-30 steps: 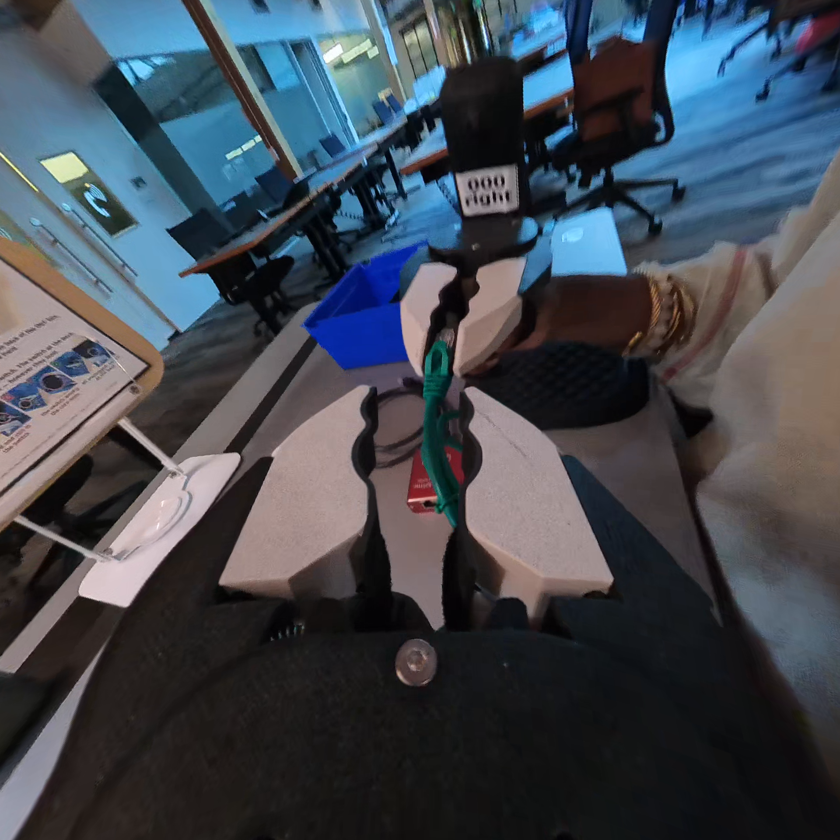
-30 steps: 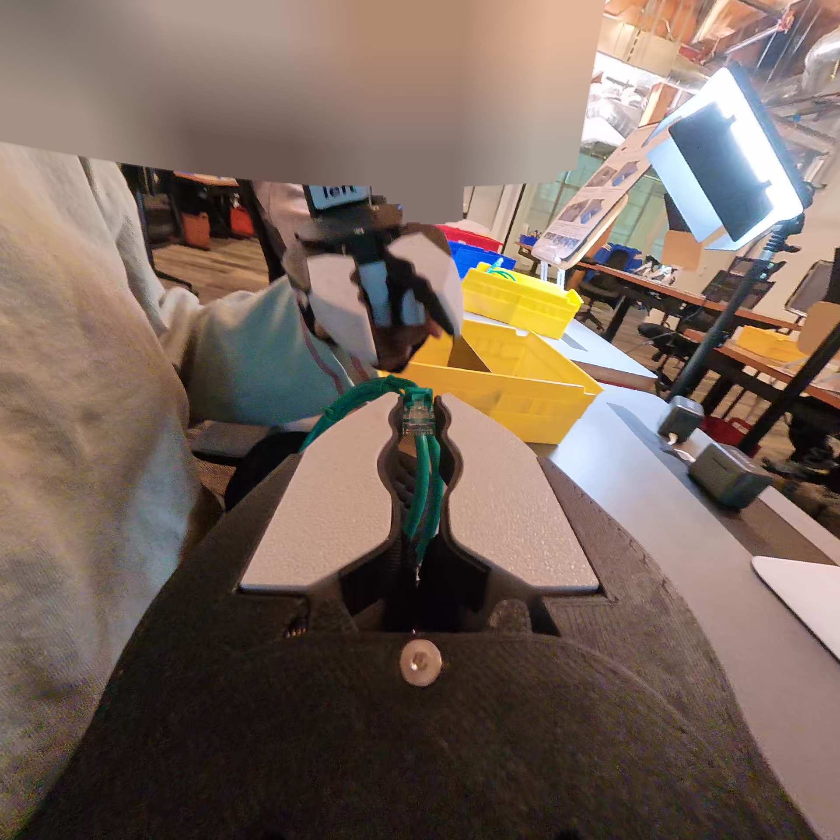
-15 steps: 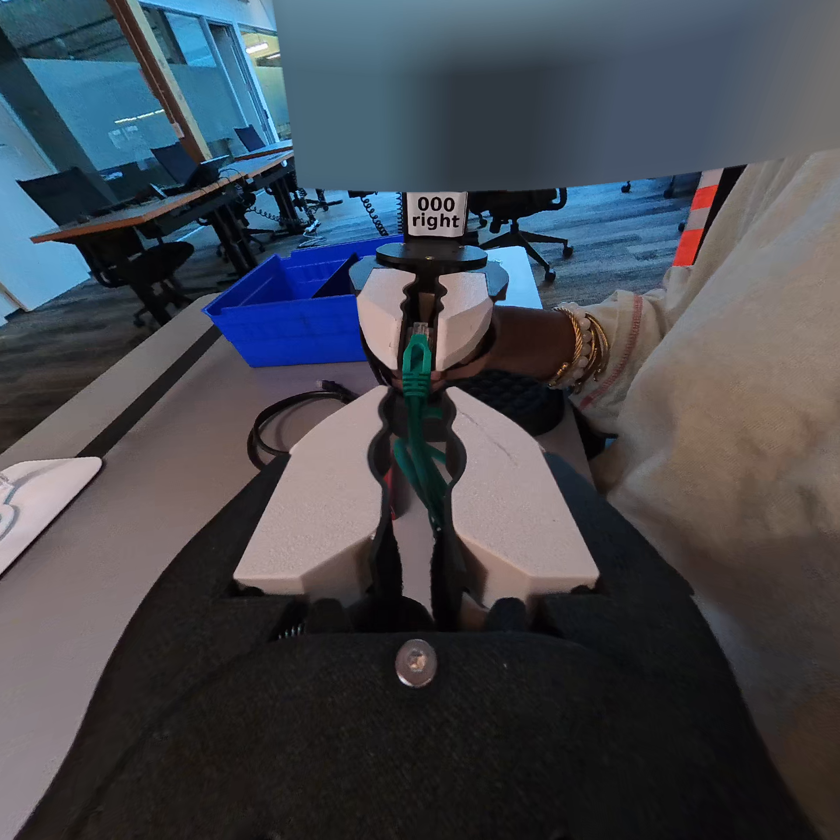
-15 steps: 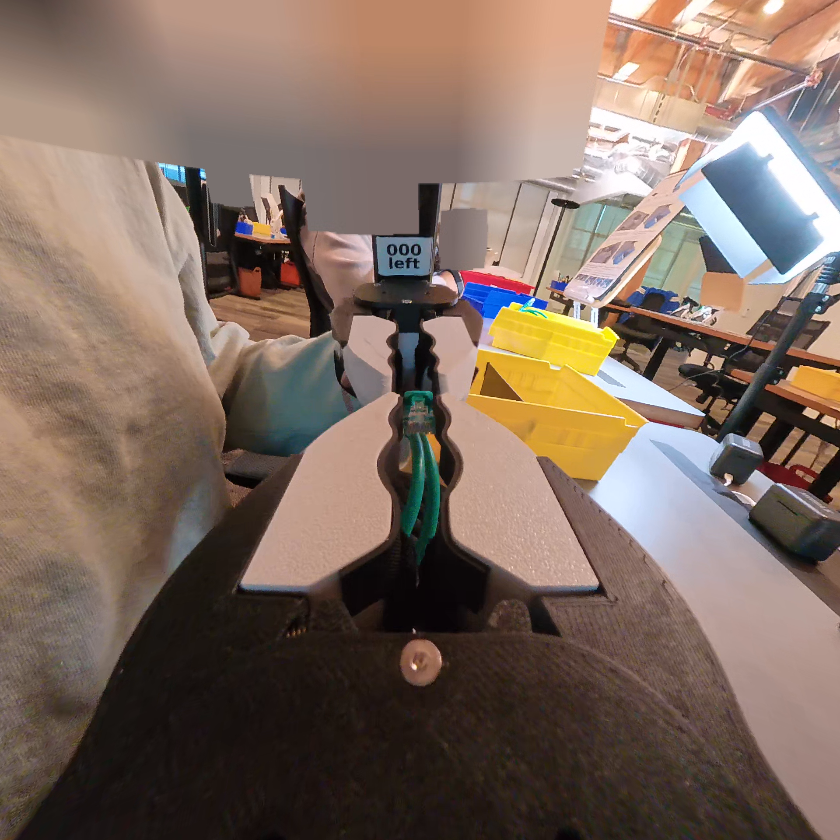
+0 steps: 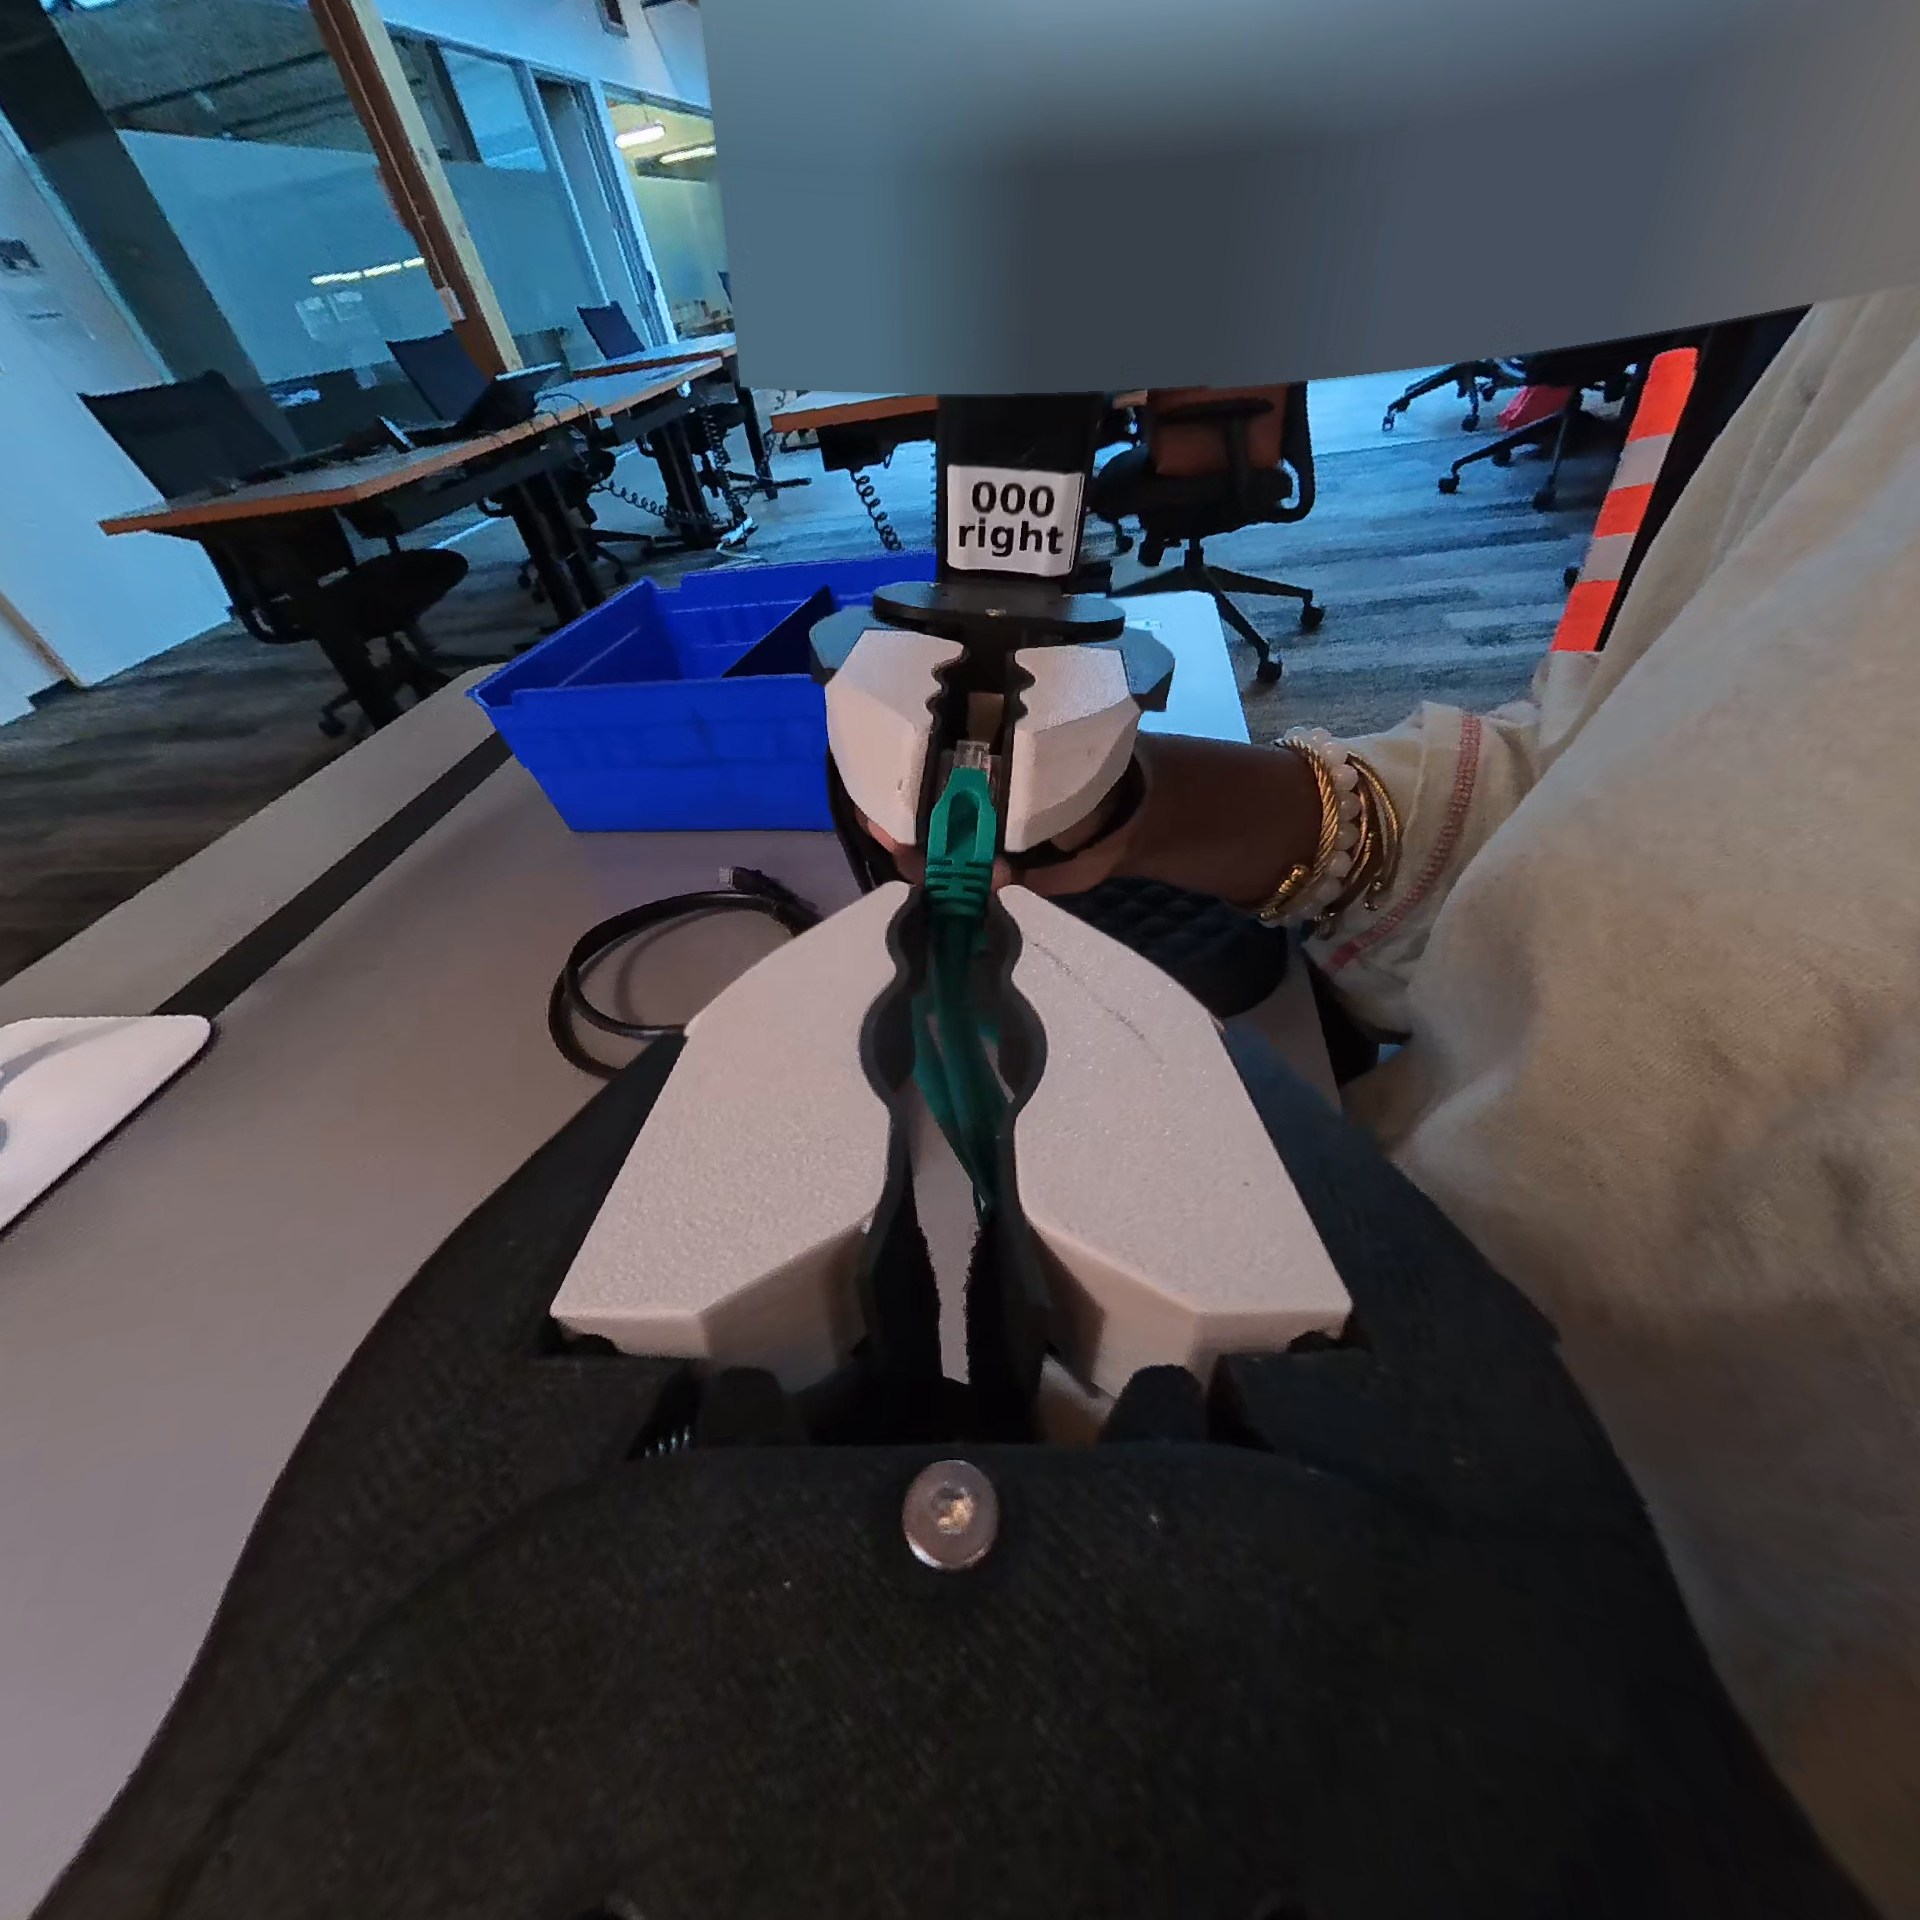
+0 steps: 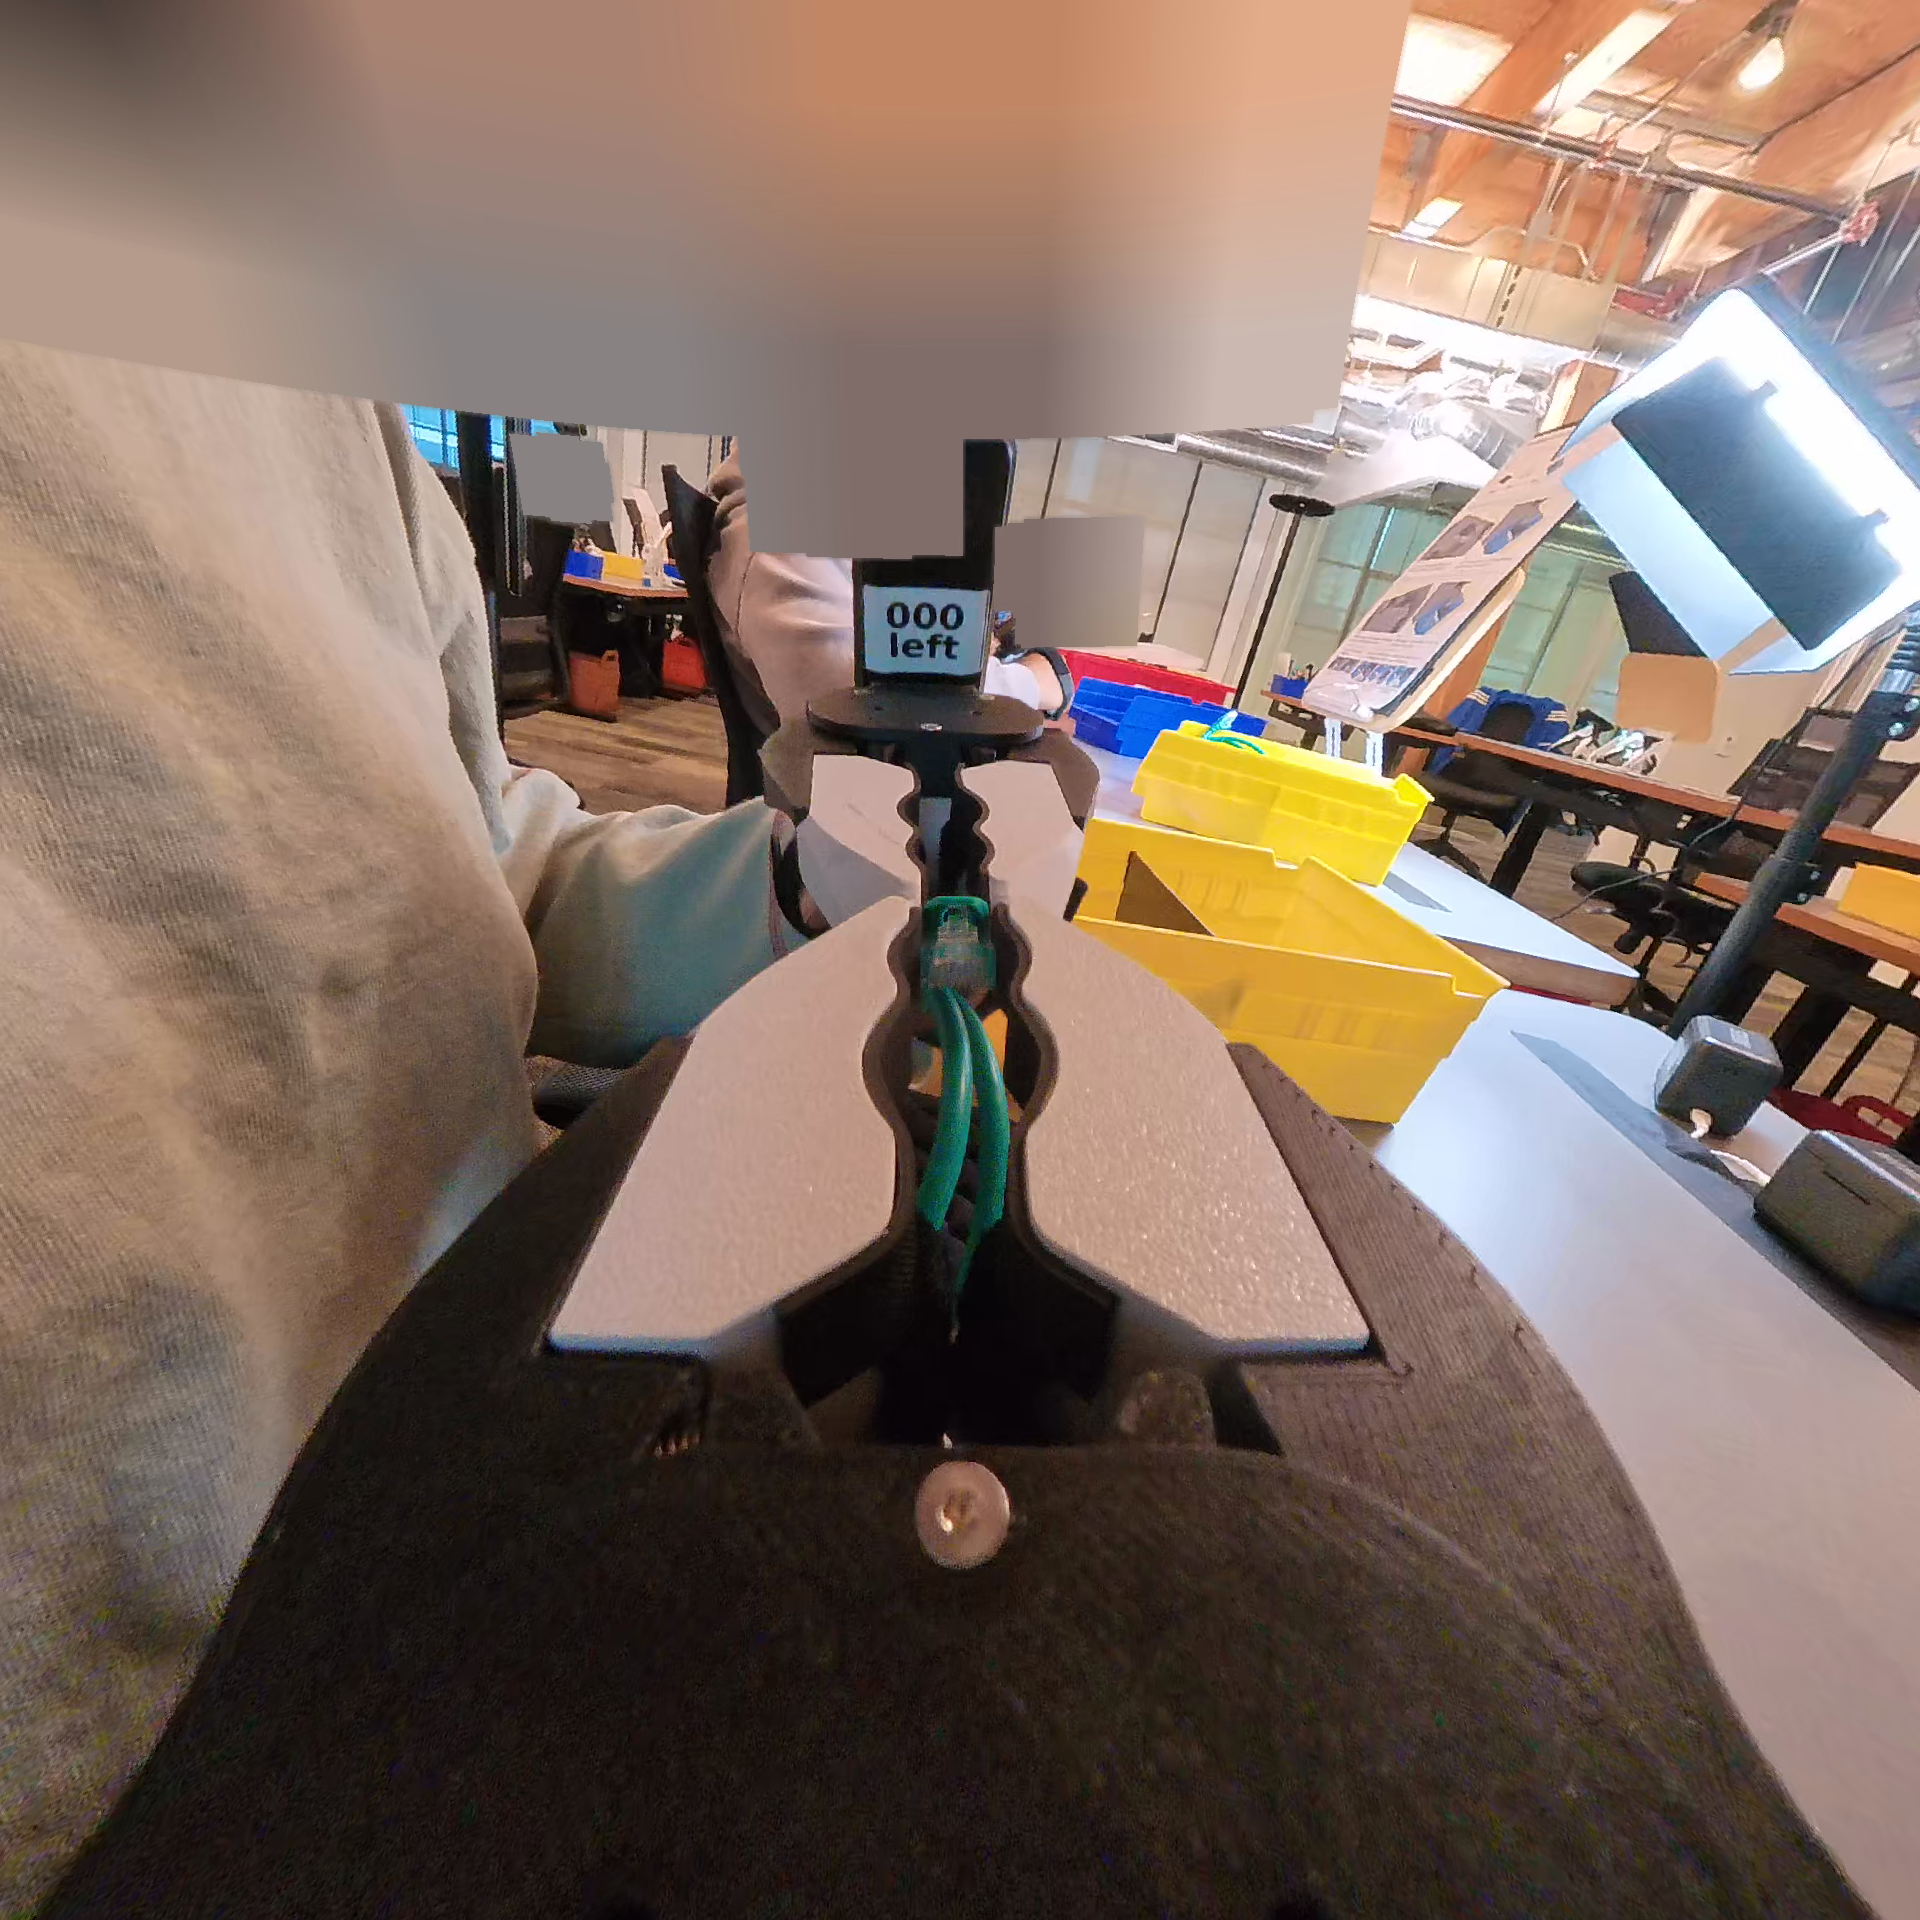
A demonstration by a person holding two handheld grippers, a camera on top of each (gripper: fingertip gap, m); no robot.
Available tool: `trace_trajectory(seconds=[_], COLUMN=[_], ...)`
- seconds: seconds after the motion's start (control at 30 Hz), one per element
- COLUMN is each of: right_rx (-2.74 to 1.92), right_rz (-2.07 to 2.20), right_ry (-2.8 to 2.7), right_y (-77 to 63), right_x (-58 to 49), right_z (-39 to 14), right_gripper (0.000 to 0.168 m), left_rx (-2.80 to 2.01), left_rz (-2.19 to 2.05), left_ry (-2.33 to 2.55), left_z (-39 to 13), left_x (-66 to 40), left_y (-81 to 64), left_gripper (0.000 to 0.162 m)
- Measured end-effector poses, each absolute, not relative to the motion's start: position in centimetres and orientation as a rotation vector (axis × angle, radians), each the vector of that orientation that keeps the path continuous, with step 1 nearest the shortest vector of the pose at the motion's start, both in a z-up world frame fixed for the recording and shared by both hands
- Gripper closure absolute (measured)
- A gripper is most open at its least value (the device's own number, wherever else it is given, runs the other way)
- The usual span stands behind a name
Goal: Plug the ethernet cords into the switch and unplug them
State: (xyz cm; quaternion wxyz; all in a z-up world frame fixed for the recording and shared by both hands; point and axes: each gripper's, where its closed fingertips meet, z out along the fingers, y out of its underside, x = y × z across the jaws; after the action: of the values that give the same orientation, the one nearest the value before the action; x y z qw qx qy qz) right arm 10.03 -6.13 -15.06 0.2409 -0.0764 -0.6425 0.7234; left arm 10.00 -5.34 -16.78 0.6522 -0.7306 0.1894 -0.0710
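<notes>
Since half a second earlier, both grippers have held their nose-to-nose alignment, and the left wrist view has drawn slightly closer to the opposing tool. The green ethernet cord runs between the two tools, lifted clear of the table. The right gripper is clenched on the cord's clear plug, which sits at the jaw tips, with two green strands trailing back through the jaw channel. The left gripper has its jaws drawn in around the cord, the green boot emerging just past the tips; whether they actually pinch it cannot be told. No switch can be made out in either view.

Left of the left jaws, a coiled black cable lies on the table, and a blue bin stands beyond it. Right of the right jaws stand two yellow bins, and farther right small grey boxes rest on the tabletop.
</notes>
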Motion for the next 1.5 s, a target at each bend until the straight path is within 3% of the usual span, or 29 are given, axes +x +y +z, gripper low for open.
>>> trace_trajectory(seconds=[0.37, 0.47, 0.53, 0.63, 0.9, 0.97, 1.5], right_rx=[-0.304, -0.451, -0.558, -0.595, -0.636, -0.629, -0.557], right_rz=[1.919, 1.626, 1.321, 0.990, 0.871, 0.938, 1.044], right_ry=[-1.900, -2.096, -2.281, -2.485, -2.756, -2.759, -2.597], right_y=[-6.1, -3.0, 0.3, 4.1, 3.6, 3.0, 0.6], right_x=[9.5, 8.4, 7.4, 6.6, 5.3, 5.1, 7.1], right_z=[-17.8, -20.3, -23.4, -27.5, -33.3, -33.2, -26.5], right_gripper=[0.153, 0.097, 0.080, 0.083, 0.076, 0.098, 0.099], left_rx=[-1.868, -1.933, -1.956, -1.986, -2.016, -2.032, -2.221], left_rz=[-0.067, 0.007, 0.047, 0.059, 0.015, 0.020, 0.145], left_ry=[0.450, 0.423, 0.388, 0.363, 0.330, 0.323, 0.445], left_z=[-18.8, -19.3, -19.5, -20.0, -21.2, -21.5, -25.3], left_x=[9.2, 7.9, 6.8, 6.0, 5.6, 5.4, 5.7], left_y=[-6.4, -7.8, -8.5, -9.1, -8.4, -8.3, -5.1], left_gripper=[0.152, 0.152, 0.152, 0.152, 0.152, 0.151, 0.152])
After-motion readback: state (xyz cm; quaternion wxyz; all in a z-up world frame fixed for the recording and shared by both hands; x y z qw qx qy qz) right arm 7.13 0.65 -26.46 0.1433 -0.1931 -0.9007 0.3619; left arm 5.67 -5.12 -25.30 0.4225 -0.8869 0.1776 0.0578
